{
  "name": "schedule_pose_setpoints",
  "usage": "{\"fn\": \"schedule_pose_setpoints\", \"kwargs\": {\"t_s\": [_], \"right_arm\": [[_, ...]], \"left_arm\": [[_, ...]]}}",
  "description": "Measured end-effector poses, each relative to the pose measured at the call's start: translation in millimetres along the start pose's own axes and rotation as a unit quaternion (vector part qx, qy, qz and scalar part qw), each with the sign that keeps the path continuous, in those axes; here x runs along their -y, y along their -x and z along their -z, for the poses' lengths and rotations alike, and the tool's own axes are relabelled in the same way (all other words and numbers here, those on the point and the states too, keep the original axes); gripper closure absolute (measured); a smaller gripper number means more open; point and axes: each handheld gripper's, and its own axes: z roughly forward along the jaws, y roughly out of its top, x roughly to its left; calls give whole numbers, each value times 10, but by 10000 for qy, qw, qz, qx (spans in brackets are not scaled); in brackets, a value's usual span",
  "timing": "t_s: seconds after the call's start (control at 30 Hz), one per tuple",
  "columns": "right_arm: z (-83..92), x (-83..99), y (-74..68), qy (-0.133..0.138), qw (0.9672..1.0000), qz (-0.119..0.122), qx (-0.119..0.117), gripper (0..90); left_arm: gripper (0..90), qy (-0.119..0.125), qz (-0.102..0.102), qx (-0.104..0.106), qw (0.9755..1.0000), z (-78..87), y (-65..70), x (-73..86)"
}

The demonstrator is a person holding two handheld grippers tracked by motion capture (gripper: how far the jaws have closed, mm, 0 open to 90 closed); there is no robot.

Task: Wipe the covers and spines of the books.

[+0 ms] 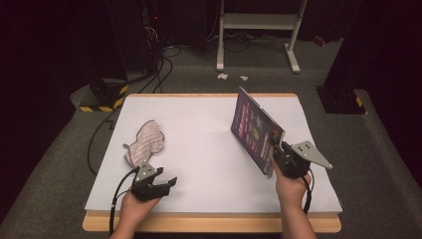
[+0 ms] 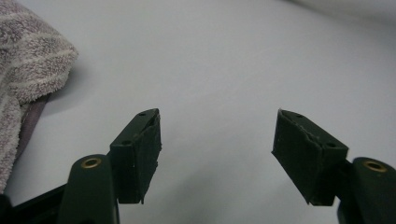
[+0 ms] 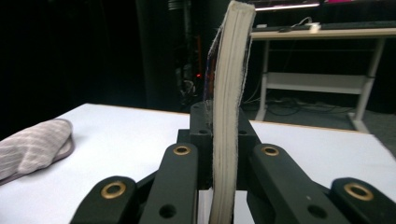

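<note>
Paperback book [image 1: 256, 130] clamped on edge in the right gripper [image 1: 276, 149] jaws, lifted over the worktop [image 1: 209, 149] right side, long axis pointing away; left gripper [image 1: 169, 182] jaws apart, empty.

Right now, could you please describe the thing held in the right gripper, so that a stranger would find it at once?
Look at the white table and go to its right side, where the right gripper is clamped shut. It holds a thin softcover book with a dark purple, colourful cover, lifted on edge above the surface. The only other item, a striped grey-pink cloth, lies soft and crumpled at the left.
</note>
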Motion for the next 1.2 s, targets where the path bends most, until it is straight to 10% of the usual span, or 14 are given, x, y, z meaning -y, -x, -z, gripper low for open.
{"fn": "schedule_pose_setpoints", "kwargs": {"t_s": [0.27, 1.2], "right_arm": [[16, 8, 56, 9, 9996, 101, 247, 844], [-217, 198, -551, -418, 9957, 372, -745, 844]], "left_arm": [[325, -3, -4, 3, 10000, 0, 1, -1], [325, -54, 6, 46, 10000, -16, -2, 8]]}}
